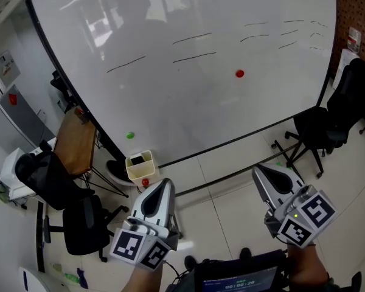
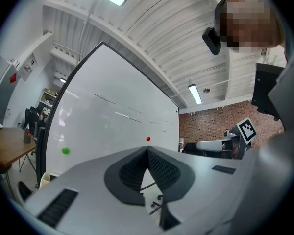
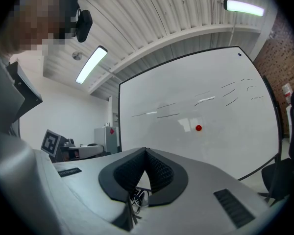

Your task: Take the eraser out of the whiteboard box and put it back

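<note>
Below the whiteboard point(image 1: 188, 59) edge, open floor point(image 1: 231, 184) fronts two grippers: left gripper point(image 1: 166, 182), right gripper point(image 1: 256, 171), jaws pressed together; one box point(image 1: 143, 173), one eraser point(image 1: 137, 160) inside.

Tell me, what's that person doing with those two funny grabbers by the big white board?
A person stands facing the whiteboard, holding a gripper in each hand. The left gripper and the right gripper are both shut and empty, held out toward the board. The dark eraser sits in the small box low on the board, just beyond the left gripper. Neither gripper touches it yet.
</note>
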`<state>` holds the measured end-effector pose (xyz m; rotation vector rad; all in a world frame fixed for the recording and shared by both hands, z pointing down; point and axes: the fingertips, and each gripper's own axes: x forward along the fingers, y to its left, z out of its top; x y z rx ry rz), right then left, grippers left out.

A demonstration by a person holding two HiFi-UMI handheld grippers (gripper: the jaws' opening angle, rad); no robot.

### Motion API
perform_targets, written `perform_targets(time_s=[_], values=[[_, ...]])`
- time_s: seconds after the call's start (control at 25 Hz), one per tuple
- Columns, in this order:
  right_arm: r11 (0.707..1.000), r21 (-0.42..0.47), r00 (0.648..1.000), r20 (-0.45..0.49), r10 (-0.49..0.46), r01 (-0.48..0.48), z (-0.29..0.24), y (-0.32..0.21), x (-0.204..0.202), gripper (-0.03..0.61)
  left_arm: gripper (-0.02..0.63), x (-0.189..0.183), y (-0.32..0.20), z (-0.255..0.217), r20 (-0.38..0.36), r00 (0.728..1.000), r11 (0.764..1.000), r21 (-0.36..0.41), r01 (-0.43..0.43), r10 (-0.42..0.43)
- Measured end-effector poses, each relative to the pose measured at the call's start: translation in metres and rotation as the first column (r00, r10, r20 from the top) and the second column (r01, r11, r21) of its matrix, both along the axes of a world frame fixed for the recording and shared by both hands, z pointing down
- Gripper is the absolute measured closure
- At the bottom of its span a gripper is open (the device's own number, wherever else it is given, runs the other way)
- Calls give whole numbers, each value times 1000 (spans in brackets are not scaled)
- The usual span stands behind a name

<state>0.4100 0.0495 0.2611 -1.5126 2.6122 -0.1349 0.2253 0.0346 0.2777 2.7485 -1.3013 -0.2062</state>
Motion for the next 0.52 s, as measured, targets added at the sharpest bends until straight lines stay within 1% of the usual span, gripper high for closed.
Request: perform_targets(time_s=[0.52], values=[[1000, -6, 1000, -3, 3, -3, 4, -1, 4, 555, 591, 5, -2, 7, -6, 1000, 1000, -10, -9, 9]])
